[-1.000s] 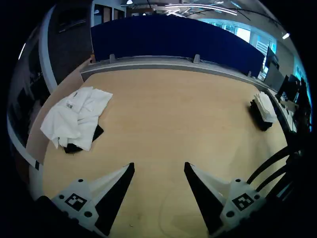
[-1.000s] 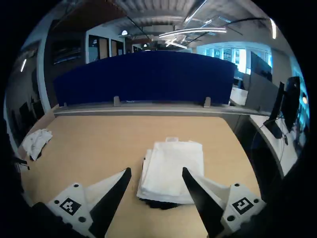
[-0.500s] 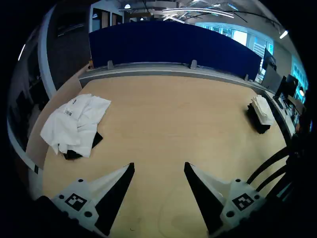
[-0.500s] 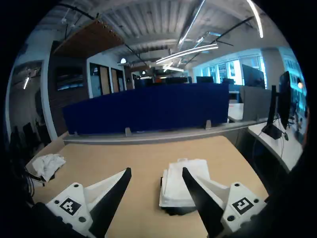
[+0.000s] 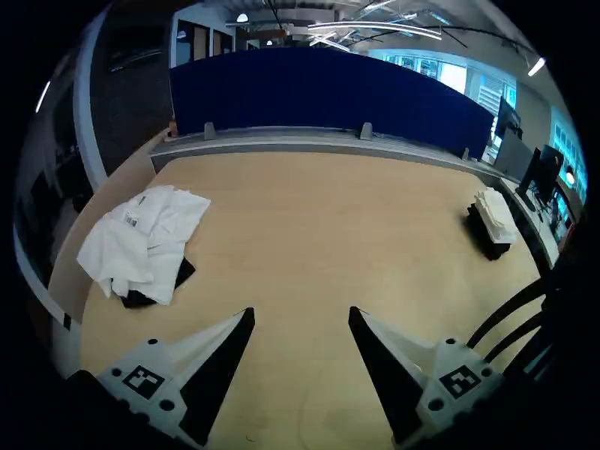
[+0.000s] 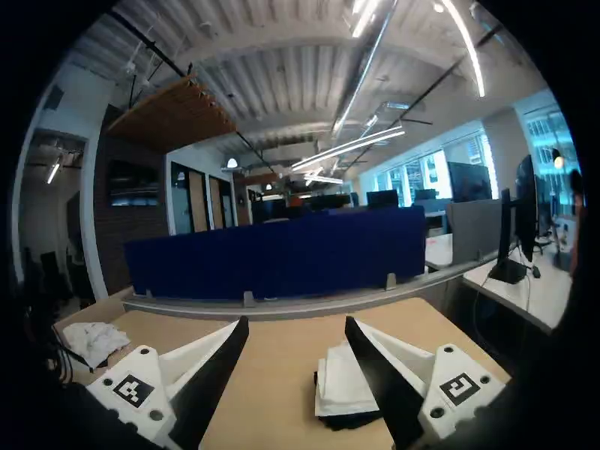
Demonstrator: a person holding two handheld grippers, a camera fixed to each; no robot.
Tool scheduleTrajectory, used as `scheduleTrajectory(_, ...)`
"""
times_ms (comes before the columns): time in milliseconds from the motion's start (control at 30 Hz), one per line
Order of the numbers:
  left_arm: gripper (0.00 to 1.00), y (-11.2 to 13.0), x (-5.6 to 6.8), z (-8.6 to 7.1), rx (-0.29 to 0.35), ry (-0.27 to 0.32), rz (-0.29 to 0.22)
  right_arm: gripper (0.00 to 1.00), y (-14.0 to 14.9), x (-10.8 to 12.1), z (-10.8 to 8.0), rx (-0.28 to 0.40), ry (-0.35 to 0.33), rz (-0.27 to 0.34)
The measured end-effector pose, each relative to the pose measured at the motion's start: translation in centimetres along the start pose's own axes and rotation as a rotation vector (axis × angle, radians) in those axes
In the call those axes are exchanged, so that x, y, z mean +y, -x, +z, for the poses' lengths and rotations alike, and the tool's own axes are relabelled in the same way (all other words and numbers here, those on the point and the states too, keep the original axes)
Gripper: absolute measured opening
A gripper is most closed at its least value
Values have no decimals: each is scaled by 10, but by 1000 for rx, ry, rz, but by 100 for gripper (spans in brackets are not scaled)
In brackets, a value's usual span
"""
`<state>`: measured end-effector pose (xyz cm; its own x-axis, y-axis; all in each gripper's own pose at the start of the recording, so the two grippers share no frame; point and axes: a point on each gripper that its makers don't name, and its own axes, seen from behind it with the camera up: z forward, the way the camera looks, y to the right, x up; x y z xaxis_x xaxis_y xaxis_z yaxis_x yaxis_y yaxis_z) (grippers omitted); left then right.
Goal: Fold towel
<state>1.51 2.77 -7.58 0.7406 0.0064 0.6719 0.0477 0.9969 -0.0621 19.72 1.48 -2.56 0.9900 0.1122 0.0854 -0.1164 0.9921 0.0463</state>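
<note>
Lying crumpled on the table (image 5: pixel 322 225): white towel (image 5: pixel 146 244); left gripper (image 5: pixel 300 322), right gripper (image 6: pixel 296 330) jaws gape empty.

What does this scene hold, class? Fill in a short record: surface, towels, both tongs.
surface: wooden table, blue divider along its far edge
unfolded towels: crumpled white heap over something dark, at the left in the left gripper view
folded towels: neat stack, at the right in that view
left tongs: open, holding nothing
right tongs: open, holding nothing
</note>
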Motion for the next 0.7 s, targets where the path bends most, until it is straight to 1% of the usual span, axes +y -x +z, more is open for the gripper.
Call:
scheduleTrajectory(100,93,-18,-4,-5,66,-7,-5,100,0,-3,-1,-7,-7,-9)
scheduleTrajectory(300,93,-71,-9,-23,255,-11,-3,100,-1,-11,-2,-12,-6,-10)
scheduleTrajectory(400,93,-98,-10,-35,346,-10,4,100,-3,-14,-4,-10,2,-7)
scheduleTrajectory(500,93,-125,-9,-52,460,-7,6,100,-4,-17,-6,-8,9,-7)
scheduleTrajectory(600,93,-143,-5,-66,546,2,3,100,-6,-19,-9,-1,19,-12)
scheduleTrajectory(700,93,-152,-7,-74,580,-7,-5,100,-9,-22,-11,6,23,-18)
